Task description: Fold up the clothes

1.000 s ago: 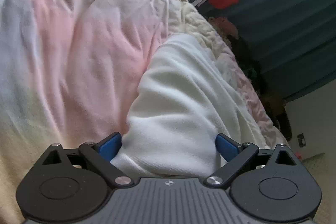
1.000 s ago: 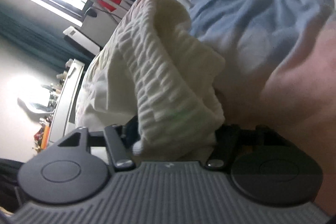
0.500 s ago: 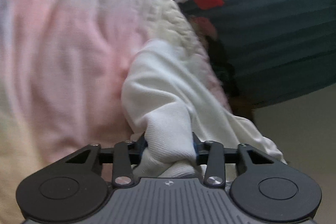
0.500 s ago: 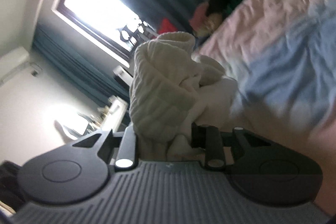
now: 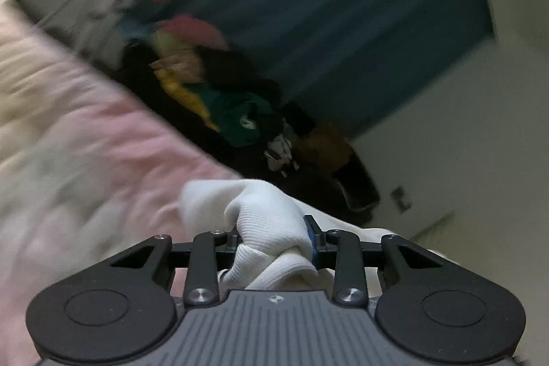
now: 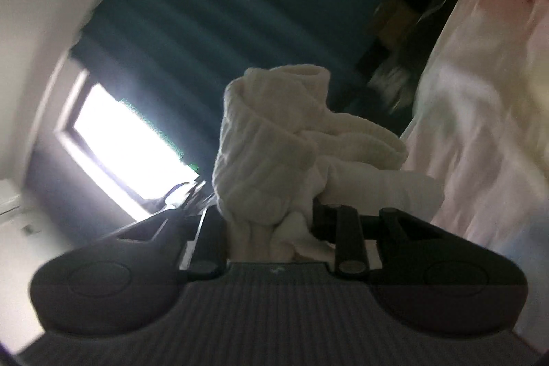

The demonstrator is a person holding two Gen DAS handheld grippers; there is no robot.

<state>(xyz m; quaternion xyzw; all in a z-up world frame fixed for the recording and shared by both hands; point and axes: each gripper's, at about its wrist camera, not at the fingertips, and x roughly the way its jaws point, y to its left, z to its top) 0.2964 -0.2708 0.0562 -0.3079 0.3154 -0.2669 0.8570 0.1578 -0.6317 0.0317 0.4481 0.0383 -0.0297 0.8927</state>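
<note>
Both tongs, the left tongs (image 5: 274, 237) and the right tongs (image 6: 269, 218), are being shown as black linkages with silver screws, round black discs, and ribbed grey bodies; a blue pad (image 5: 311, 239) is being shown on the left.

Both views dim, heavy motion blur. Right wrist: window (image 6: 127, 143) blown out, sole light source, backlighting the knit garment (image 6: 274, 146); claw body in shadow. Left wrist: bedspread (image 5: 85, 153) smeared, teal curtain (image 5: 343, 23) soft. Fisheye bends edges.
</note>
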